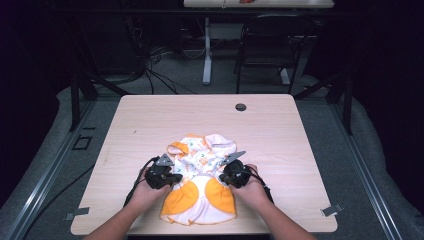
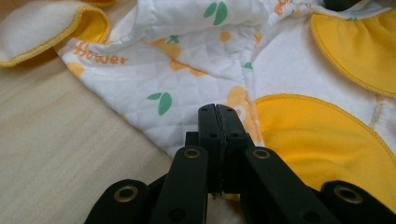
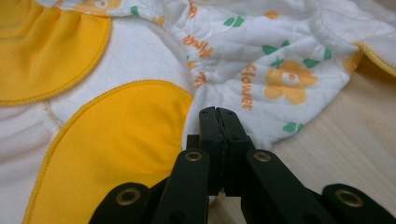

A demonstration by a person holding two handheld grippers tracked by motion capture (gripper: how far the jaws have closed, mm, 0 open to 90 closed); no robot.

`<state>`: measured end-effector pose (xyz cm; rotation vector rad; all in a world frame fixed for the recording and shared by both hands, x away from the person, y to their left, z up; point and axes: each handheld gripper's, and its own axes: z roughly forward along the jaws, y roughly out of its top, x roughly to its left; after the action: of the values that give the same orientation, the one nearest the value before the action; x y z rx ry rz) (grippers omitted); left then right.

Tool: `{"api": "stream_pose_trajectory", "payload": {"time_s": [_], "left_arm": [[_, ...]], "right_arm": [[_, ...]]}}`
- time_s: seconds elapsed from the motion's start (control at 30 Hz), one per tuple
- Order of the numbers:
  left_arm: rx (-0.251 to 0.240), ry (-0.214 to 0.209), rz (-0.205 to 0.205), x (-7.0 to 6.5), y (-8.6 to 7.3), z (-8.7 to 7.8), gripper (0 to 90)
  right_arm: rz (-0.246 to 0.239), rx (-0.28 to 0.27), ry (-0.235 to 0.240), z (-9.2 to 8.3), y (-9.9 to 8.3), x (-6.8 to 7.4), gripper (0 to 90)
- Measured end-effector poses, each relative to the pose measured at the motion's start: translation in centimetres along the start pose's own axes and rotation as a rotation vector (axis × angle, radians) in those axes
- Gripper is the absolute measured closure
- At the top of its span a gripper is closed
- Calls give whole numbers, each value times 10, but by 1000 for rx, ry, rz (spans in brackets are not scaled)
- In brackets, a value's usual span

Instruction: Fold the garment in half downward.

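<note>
- Pale wood-grain tabletop (image 1: 280, 130) carried a crumpled baby garment (image 1: 202, 187) near the middle of its near edge, the hem almost at that edge.
- "Flower" was printed in orange on the garment's white quilted cloth, legible in the left gripper view (image 2: 100, 55) and again, turned sideways, in the right gripper view (image 3: 249, 88); other orange lettering along a gathered seam was too bunched to read.
- Left gripper (image 1: 161, 176) sat at the garment's left side, its jaws pressed together with the tips (image 2: 218, 112) over the cloth edge; whether any cloth was caught between them could not be made out.
- Right gripper (image 1: 234, 173) sat at the garment's right side, jaws likewise closed flat together (image 3: 218, 113), with the same doubt about a pinch of fabric.
- Hands (image 1: 145, 192) covered the gripper bodies, and the forearms were cut off by the frame's bottom.
- Smooth yellow rounded panels (image 3: 112, 140) with stitched edges lay on white cloth; green leaves and orange flowers dotted the quilting.
- Small dark round hole (image 1: 240, 107) lay near the tabletop's far edge.
- Beyond, a black chair (image 1: 270, 45) and cables (image 1: 155, 65) stood in a dim room.
</note>
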<state>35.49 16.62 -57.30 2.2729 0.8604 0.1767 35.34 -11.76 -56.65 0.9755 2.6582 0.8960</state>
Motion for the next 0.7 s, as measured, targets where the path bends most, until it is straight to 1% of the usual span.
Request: {"api": "stream_pose_trajectory", "payload": {"time_s": [0.1,0.17,0.2,0.3,0.43,0.47,0.53,0.6,0.7], "left_arm": [[-4,-4,-2,-2,-3,-2,900],[-4,-14,-1,-7,-7,-4,900],[-4,-19,-2,-8,-8,-5,900],[-9,-38,-17,-11,-11,-6,900],[-10,-47,-18,-14,-14,-8,900],[-6,-58,-21,-16,-15,-8,900],[-9,-63,-26,-17,-16,-8,900],[-9,-63,-11,-19,-17,-10,899],[-7,-65,-10,-19,-17,-10,900]], "right_arm": [[-10,1,5,-2,-3,4,898],[-10,-5,22,-4,-7,8,898],[-12,2,24,-5,-8,9,898],[-16,1,37,-8,-12,12,898],[-11,7,50,-10,-14,15,898],[-6,11,54,-10,-14,15,898],[-12,19,58,-10,-14,16,898],[-18,15,52,-10,-14,17,896],[-11,21,57,-11,-14,18,896]]}}
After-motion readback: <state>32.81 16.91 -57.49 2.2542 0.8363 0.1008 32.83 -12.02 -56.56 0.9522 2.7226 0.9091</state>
